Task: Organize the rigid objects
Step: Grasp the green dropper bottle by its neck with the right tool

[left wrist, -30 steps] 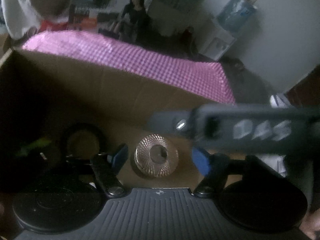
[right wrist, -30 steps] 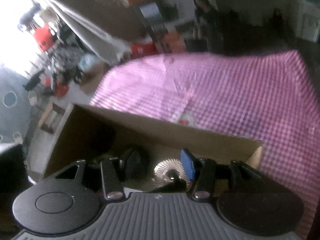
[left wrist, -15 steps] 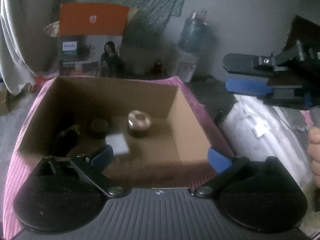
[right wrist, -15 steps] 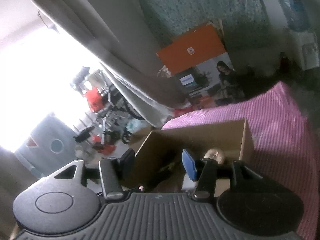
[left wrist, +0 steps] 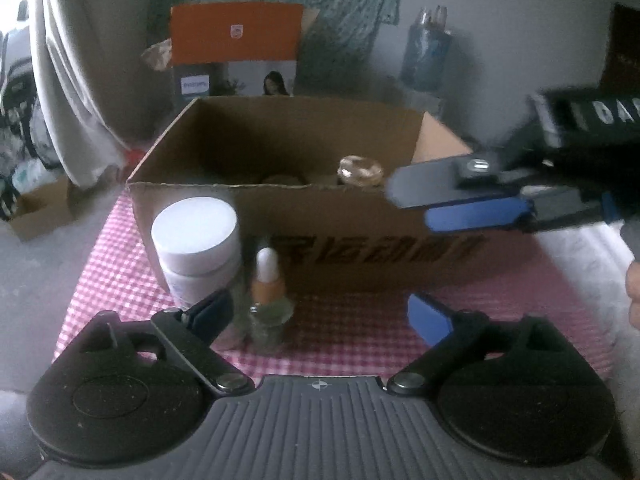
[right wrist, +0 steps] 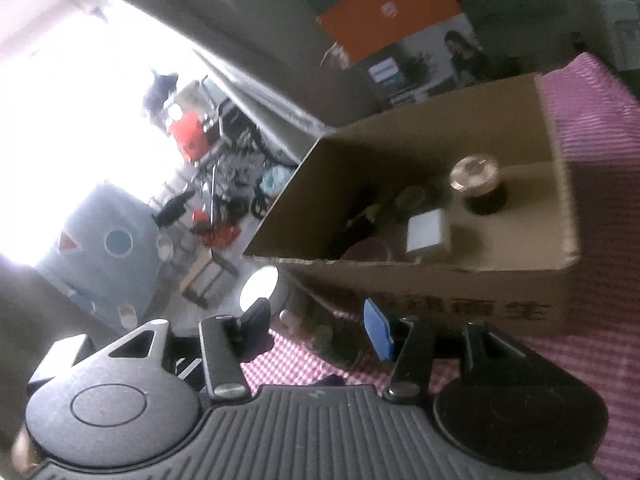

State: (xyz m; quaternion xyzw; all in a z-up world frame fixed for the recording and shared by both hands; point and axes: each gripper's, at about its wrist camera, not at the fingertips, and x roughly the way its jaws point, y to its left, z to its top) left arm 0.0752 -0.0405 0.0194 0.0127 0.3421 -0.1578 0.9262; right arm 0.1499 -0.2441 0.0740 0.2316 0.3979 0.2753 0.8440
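Observation:
An open cardboard box (left wrist: pixel 340 236) stands on a pink checked cloth (left wrist: pixel 112 272). Inside it are a gold-lidded jar (left wrist: pixel 360 170), a white square piece (right wrist: pixel 426 234) and some dark items. Against the box's front left stand a white jar (left wrist: pixel 196 240) and a small dropper bottle (left wrist: pixel 267 280) with a white cap. My left gripper (left wrist: pixel 320 316) hangs low before the box, its jaws closing with nothing pressed between them; the bottle stands just beyond its left finger. My right gripper (left wrist: pixel 460 200) hovers at the box's right corner, open and empty, also seen as the right gripper (right wrist: pixel 316 332).
An orange and grey product carton (left wrist: pixel 236 52) leans behind the box. A pale curtain (left wrist: pixel 72 80) hangs at the left, a small cardboard box (left wrist: pixel 36 208) sits on the floor there. A water bottle (left wrist: pixel 426 56) stands at the back right. A hand (left wrist: pixel 634 296) shows at the right edge.
Both grippers have drawn back from over the box's inside to in front of it. The white jar and dropper bottle have come into view. My left jaws stand wider than a second ago.

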